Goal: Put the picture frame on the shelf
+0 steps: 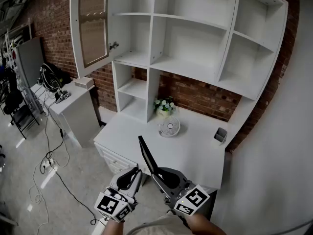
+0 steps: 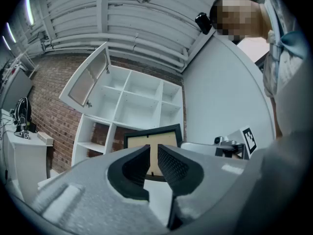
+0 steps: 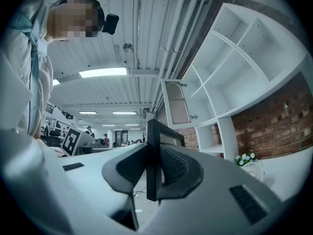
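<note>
At the near edge of the scene, the right tool (image 1: 155, 173) was clamped on a black rectangular picture frame (image 1: 146, 154), its two dark ribbed pads pressed against either face of the frame's lower edge. In the right gripper view the frame (image 3: 152, 148) stood edge-on between the jaws of that tool (image 3: 152, 166) and rose well above them. From the head view it pointed up and away from the tool, leaning slightly left, over the near edge of the white tabletop (image 1: 195, 148) and well apart from the white shelf unit (image 1: 195, 48) at the far side.

Just left of it, the left tool (image 1: 132, 176) held nothing, and its jaws stood only a narrow slit apart. In the left gripper view the frame's tan backing (image 2: 168, 138) showed beyond the tips of that tool (image 2: 153, 156), not between them.

On the far part of the tabletop stood a small round white fan (image 1: 168, 127), a pot of pale flowers (image 1: 165, 105) behind it, and a small grey holder (image 1: 220, 134) to the right.
</note>
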A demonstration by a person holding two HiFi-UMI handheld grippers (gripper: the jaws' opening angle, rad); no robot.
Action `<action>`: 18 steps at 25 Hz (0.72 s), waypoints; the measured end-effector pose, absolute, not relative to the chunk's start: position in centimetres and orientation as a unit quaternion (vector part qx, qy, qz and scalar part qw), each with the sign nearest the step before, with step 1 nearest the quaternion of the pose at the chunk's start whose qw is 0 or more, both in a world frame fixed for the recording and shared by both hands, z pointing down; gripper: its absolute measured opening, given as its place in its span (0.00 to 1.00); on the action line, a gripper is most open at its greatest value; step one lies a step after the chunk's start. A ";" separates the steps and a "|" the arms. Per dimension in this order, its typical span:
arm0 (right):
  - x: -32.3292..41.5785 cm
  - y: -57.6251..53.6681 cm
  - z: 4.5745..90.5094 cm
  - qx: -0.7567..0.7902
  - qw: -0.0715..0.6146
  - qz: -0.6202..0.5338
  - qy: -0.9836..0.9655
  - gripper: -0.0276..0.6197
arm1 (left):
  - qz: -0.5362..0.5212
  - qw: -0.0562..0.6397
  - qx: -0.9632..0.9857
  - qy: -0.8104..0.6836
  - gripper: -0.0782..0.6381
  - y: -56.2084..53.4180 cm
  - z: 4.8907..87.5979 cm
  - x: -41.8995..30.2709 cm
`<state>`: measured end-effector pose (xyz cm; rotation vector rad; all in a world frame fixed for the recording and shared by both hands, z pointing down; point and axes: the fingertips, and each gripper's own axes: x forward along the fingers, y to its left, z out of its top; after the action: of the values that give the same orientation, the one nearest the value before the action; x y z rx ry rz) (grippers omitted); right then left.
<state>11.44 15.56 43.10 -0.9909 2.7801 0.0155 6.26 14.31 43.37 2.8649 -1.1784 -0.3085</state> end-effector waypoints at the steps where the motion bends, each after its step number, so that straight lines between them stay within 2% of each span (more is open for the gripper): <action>1: 11.5 15.5 43.2 -0.334 0.096 0.004 0.937 0.17 | -0.099 0.015 0.920 -0.378 0.18 14.3 43.5 6.4; 18: 11.8 15.7 43.0 -0.345 0.120 -0.012 0.931 0.17 | -0.100 0.016 0.922 -0.373 0.18 14.8 43.6 5.8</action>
<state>11.82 15.72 43.04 -1.0079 2.7191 -0.0342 5.83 14.76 43.63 2.8684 -1.1617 -0.3105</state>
